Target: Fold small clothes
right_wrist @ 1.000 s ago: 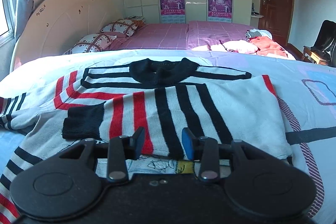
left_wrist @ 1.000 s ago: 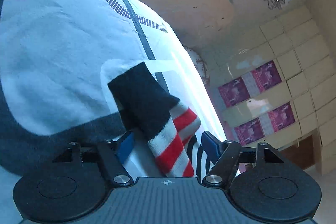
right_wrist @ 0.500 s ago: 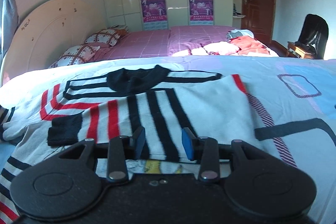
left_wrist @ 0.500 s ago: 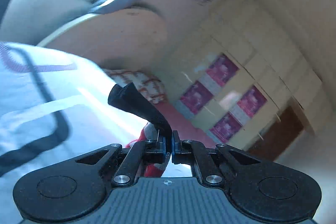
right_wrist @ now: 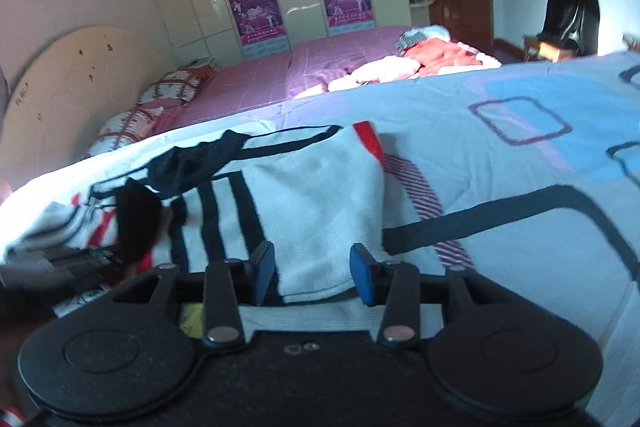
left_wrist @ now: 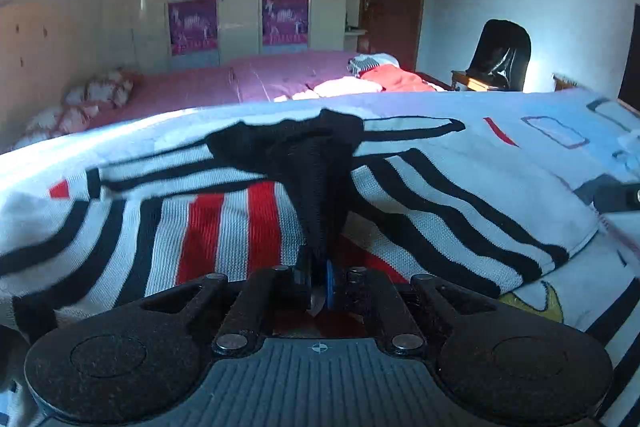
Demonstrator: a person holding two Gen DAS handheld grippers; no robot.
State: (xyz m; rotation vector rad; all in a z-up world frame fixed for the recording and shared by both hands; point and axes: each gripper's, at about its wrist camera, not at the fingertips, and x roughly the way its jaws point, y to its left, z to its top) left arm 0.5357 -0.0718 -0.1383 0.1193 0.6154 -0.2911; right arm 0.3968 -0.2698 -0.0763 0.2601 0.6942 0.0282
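Note:
A small white sweater [left_wrist: 420, 187] with black and red stripes and a black collar lies flat on the bed. My left gripper [left_wrist: 319, 281] is shut on the sleeve's black cuff [left_wrist: 320, 195] and holds it over the sweater's middle. In the right wrist view the sweater [right_wrist: 320, 195] lies ahead, with the held cuff [right_wrist: 136, 219] and left gripper at the far left. My right gripper [right_wrist: 312, 273] is open, its blue pads either side of the sweater's bottom hem, near the right corner.
The bed has a light blue and white sheet [right_wrist: 520, 147] with dark outlined shapes. Behind it stands a second bed [right_wrist: 280, 75] with a pink cover, pillows and a red and white clothes pile [right_wrist: 432, 55]. A black chair [right_wrist: 572, 15] stands at the right.
My left gripper shut on the sleeve cuff, lifted it and swung it over the sweater's body. My right gripper moved right along the hem and stayed open.

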